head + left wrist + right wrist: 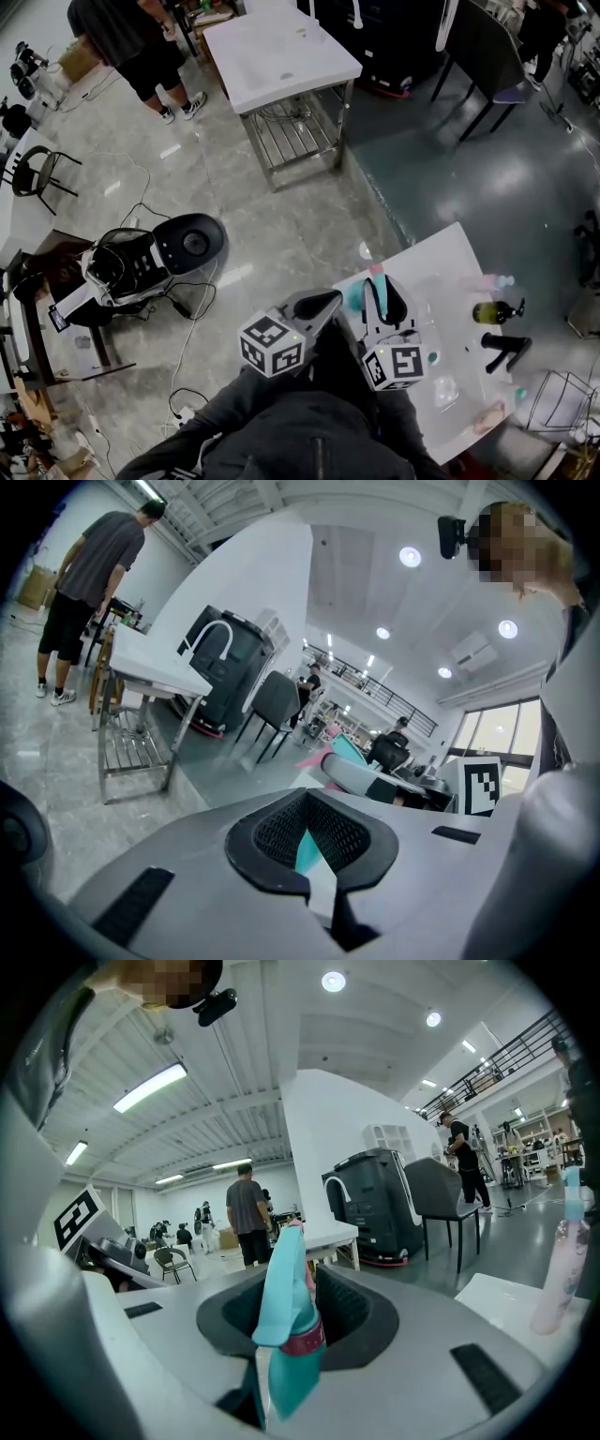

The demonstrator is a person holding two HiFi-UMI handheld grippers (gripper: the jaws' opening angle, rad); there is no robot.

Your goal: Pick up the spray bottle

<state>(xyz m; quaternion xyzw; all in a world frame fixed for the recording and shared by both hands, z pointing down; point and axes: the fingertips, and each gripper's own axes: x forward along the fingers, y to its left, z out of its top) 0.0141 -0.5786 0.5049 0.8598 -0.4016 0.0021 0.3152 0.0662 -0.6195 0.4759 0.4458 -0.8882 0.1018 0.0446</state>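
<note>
Head view: spray bottle (357, 297) mostly hidden behind right gripper (384, 289); only a teal patch and a pink tip show. Right gripper view: the bottle's lower body drops out of sight between the jaws. Standing person (141, 42) cut off at the top edge, above the shoulders. Small items (441, 389) on white table (450, 253) too blurred to name.

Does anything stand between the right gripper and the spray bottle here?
Nothing visible does. The teal spray bottle already stands between the jaws of the right gripper, which are closed on its neck, so no gap is left to be blocked.
</note>
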